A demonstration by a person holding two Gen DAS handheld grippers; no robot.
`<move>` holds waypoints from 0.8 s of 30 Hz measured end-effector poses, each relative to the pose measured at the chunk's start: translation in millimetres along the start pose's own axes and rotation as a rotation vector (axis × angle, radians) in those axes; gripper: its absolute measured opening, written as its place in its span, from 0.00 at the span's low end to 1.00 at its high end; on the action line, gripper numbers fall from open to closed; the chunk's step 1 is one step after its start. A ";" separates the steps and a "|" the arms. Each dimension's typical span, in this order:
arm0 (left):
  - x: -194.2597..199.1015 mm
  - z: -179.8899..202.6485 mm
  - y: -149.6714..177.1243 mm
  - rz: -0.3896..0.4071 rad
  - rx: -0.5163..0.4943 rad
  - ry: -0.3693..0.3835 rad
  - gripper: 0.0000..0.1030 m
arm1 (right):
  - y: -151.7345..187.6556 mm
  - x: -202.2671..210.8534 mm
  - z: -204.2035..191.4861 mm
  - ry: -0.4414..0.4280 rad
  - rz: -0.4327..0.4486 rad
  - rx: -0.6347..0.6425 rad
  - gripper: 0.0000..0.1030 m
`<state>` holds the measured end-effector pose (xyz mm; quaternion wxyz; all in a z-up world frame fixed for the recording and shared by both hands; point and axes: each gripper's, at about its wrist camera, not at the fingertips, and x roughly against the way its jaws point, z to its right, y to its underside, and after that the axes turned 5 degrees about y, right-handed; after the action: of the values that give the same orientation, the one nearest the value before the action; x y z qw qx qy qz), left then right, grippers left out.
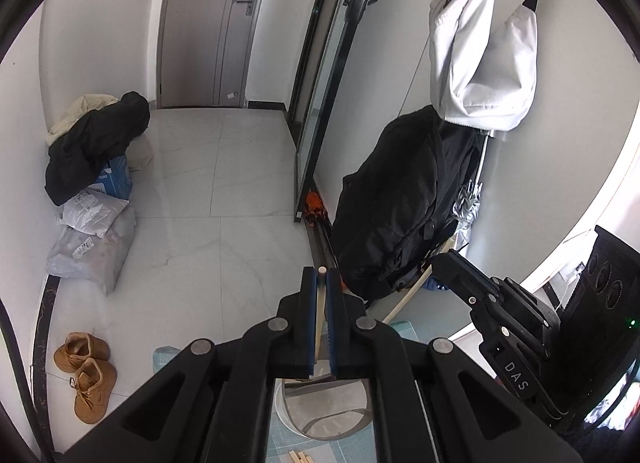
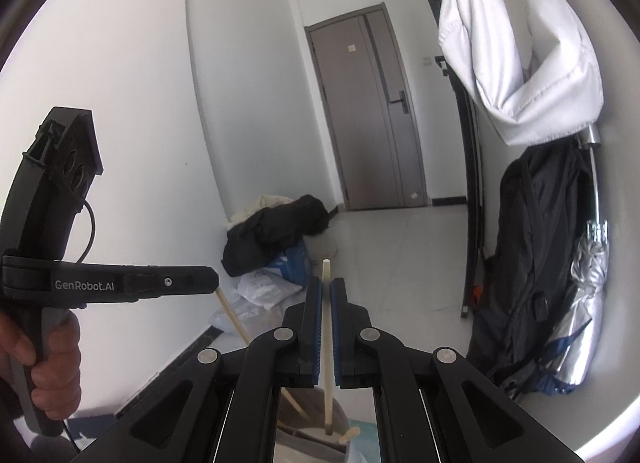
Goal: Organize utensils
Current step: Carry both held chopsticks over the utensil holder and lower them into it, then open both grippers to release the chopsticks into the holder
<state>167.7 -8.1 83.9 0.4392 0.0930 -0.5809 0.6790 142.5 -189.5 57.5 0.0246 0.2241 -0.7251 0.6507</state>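
Observation:
In the left wrist view my left gripper [image 1: 320,275] is shut on a pale wooden chopstick [image 1: 320,303] that runs down toward a grey round holder [image 1: 288,419] on a teal mat. To its right my right gripper [image 1: 440,259] holds a second chopstick [image 1: 408,295]. In the right wrist view my right gripper [image 2: 326,283] is shut on that chopstick [image 2: 327,327]; its lower end reaches into the holder [image 2: 296,447]. At left, a hand [image 2: 52,363] holds the left gripper [image 2: 214,281], and its chopstick [image 2: 236,319] slants down to the same holder.
A flat wooden utensil end [image 2: 350,434] pokes from the holder, and wooden pieces [image 1: 300,457] lie on the mat. A black backpack [image 1: 400,203] and a white bag [image 1: 480,63] hang at right. Brown shoes [image 1: 86,375], parcels [image 1: 92,247] and heaped clothes [image 1: 96,139] sit on the floor.

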 end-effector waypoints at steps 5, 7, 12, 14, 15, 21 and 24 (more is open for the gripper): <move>-11.0 2.9 6.0 -0.064 -0.014 0.024 0.01 | 14.5 -2.2 -0.2 0.007 -0.037 -0.012 0.04; -16.3 5.0 9.4 -0.105 -0.025 -0.012 0.03 | 18.2 -2.6 -1.8 0.010 -0.063 -0.023 0.04; -10.3 0.9 15.0 -0.097 0.011 0.005 0.29 | 35.5 -2.8 -3.0 0.017 -0.141 -0.038 0.06; -0.7 -2.2 17.8 -0.069 0.030 -0.034 0.40 | 42.7 0.6 -2.4 0.027 -0.170 -0.046 0.06; 5.2 -2.4 19.8 -0.058 0.028 -0.033 0.41 | 46.2 6.4 -1.9 0.031 -0.172 -0.056 0.06; 26.3 1.6 30.5 -0.017 0.030 -0.080 0.51 | 55.1 39.9 -5.7 0.054 -0.160 -0.051 0.11; 40.8 5.0 37.8 0.016 0.042 -0.119 0.54 | 55.2 53.2 -8.6 0.054 -0.150 -0.051 0.25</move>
<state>114.8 9.7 84.7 0.3963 0.1375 -0.5925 0.6878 72.8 -194.0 24.7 0.0986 0.2596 -0.7217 0.6340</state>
